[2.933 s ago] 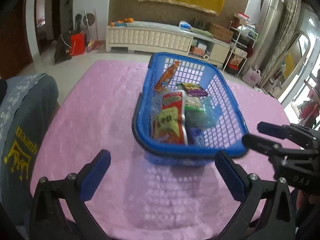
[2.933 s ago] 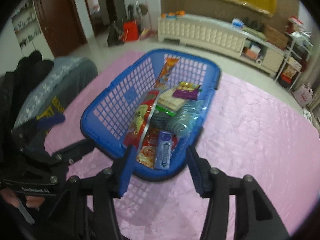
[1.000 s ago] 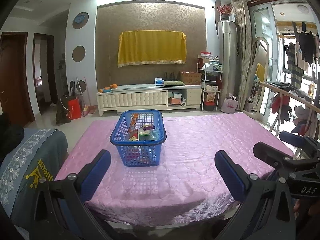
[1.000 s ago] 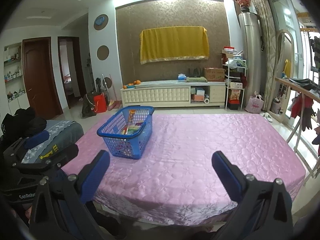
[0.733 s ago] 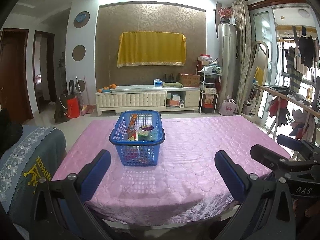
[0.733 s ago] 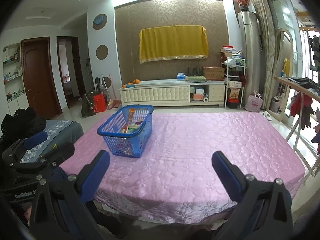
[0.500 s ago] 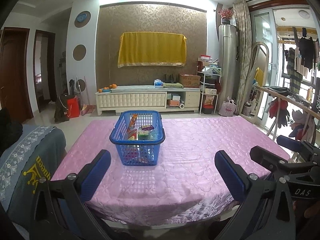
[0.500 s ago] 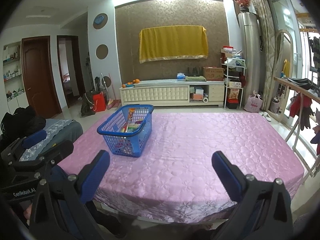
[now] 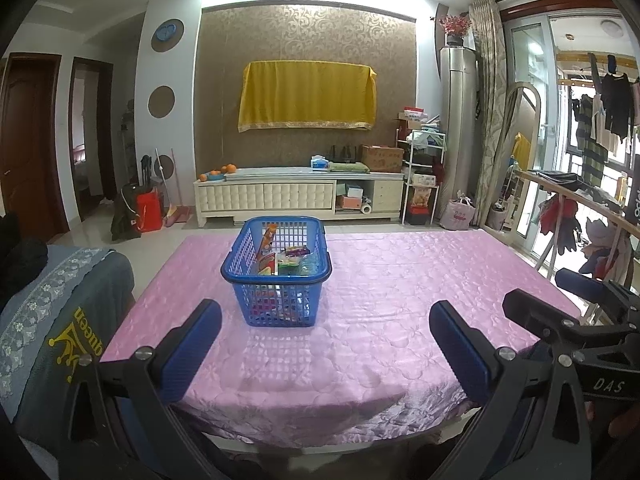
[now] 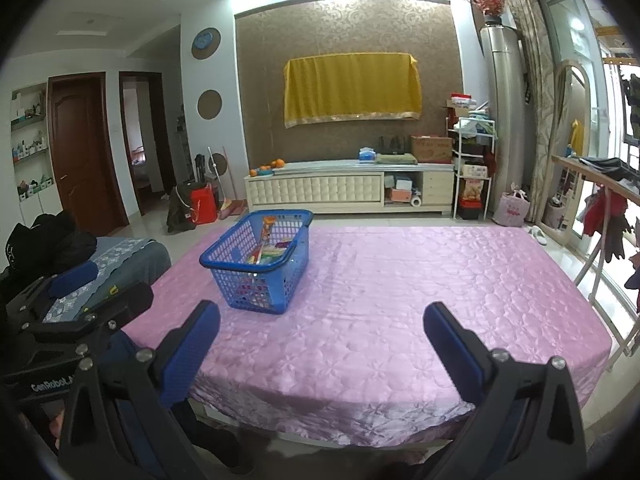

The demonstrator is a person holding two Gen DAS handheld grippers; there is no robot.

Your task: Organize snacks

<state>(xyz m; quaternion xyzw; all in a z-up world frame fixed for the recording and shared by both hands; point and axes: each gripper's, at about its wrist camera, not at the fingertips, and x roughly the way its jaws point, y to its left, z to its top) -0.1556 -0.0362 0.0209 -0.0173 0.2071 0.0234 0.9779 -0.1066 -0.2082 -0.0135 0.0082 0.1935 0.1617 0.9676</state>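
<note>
Blue basket [image 9: 276, 272] with snacks [image 9: 282, 260] stands on pink tabletop [image 9: 380, 320], at 11 o'clock from left tool [image 9: 326, 332], well apart. Left tool wide, empty. Right tool [image 10: 320, 336] wide, empty; basket [image 10: 260, 268] at its 11 o'clock

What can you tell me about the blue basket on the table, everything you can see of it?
The blue basket is a rectangular plastic crate with lattice walls and a solid thick rim. It stands upright on the pink quilted tablecloth, toward the table's left side, holding several snack packets, one tall orange packet leaning up at the far end. Nothing else touches it; both grippers are held well back.
</note>
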